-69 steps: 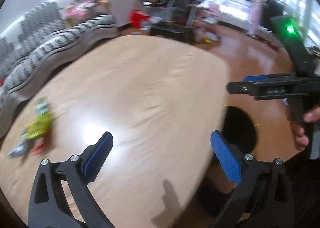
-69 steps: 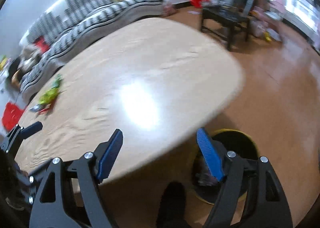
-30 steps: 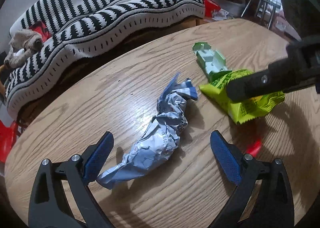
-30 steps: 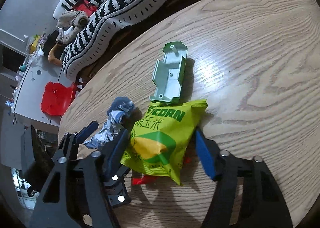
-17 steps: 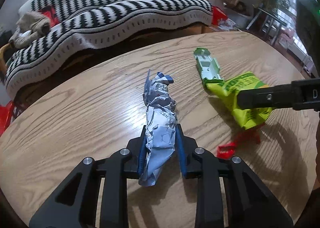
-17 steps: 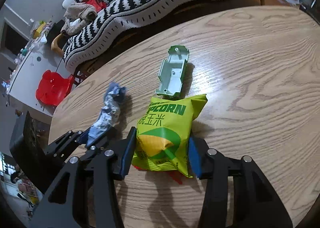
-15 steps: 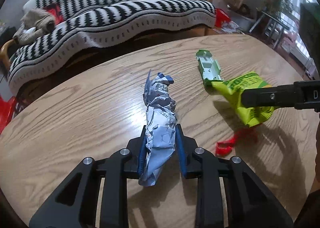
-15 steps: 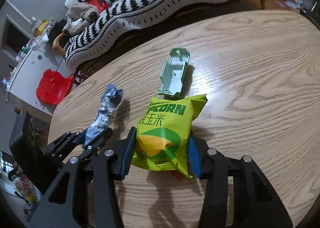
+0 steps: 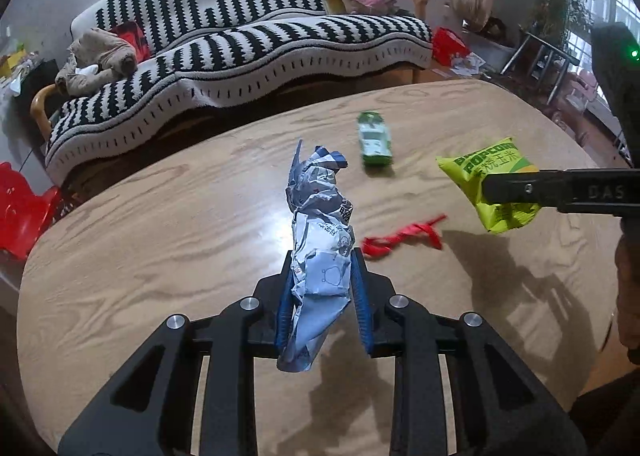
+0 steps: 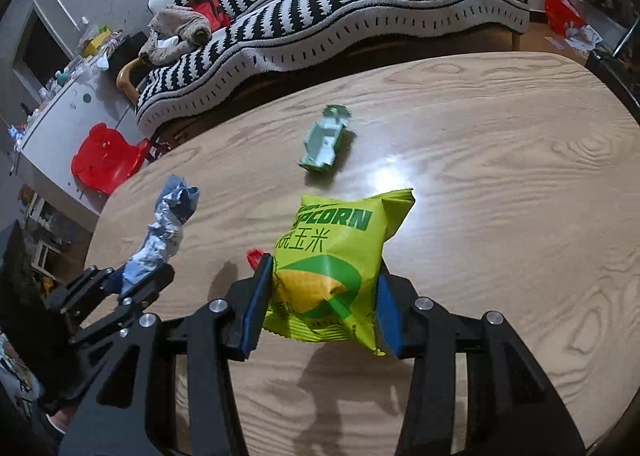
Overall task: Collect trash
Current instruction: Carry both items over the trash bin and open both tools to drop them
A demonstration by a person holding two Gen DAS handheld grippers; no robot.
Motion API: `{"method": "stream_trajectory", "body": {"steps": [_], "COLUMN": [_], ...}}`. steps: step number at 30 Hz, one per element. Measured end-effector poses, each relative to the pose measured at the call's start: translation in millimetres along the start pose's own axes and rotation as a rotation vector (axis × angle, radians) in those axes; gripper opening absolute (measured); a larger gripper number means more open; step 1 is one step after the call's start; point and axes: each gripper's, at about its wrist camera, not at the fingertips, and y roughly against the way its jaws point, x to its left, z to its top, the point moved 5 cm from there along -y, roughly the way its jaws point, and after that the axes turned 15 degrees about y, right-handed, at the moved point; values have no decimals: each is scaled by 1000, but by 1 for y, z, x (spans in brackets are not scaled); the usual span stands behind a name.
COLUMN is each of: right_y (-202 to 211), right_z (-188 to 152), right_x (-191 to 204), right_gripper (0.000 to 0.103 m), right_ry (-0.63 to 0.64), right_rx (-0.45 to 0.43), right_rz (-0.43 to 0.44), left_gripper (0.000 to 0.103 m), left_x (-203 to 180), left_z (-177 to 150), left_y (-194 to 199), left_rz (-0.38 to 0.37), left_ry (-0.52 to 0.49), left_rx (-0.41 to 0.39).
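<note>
Left gripper (image 9: 322,296): its blue pads are pinched on the lower part of a crumpled silver-blue wrapper (image 9: 320,232); the jaws stand close together with the foil squeezed between them.
Wrapper: held clear of the table (image 9: 160,224), standing upward out of the pads, its torn top toward the sofa side; its shadow falls on the wood below the gripper. In the right wrist view the same wrapper (image 10: 164,232) rises from the left gripper (image 10: 136,284) near the table's left edge.
Right gripper (image 10: 320,308): its pads clamp the sides of a lime-green popcorn bag (image 10: 336,268), low on the bag, the jaws about half spread by the puffed bag between them.
Popcorn bag: lifted off the wood, its printed face to the camera and its sealed top pointing toward the far edge. From the left wrist view the bag (image 9: 492,176) hangs from the right gripper's black arm on the right side of the table.
Green plastic tray (image 10: 326,144): lies flat on the table, beyond the bag and toward the far edge near the sofa, apart from both grippers.
Red scrap (image 9: 400,238): lies on the wood between the two grippers, touching neither.
Striped sofa (image 9: 240,36): black and white, behind the table's far edge.
Red stool (image 10: 108,160): on the floor past the table's left corner.
</note>
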Motion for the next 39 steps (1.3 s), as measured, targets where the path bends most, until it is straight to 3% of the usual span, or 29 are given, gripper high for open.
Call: {"method": "stream_trajectory", "body": {"steps": [10, 18, 29, 33, 39], "right_y": [75, 165, 253, 278, 287], "right_z": [-46, -120, -274, -320, -363], "right_x": [-40, -118, -230, -254, -274], "right_gripper": [47, 48, 48, 48, 48], "right_ry": [19, -107, -384, -474, -567], "right_rx": [-60, -125, -96, -86, -46], "right_rz": [-130, -254, -443, -485, -489], "left_gripper": [26, 26, 26, 26, 26], "left_x": [-58, -168, -350, -393, -425], "left_z": [-14, -34, -119, -153, -196], "left_y": [32, 49, 64, 66, 56], "left_rz": [-78, -234, -511, -598, -639], "left_ry": [-38, -160, -391, -451, -533], "left_rx": [-27, -23, 80, 146, 227]}}
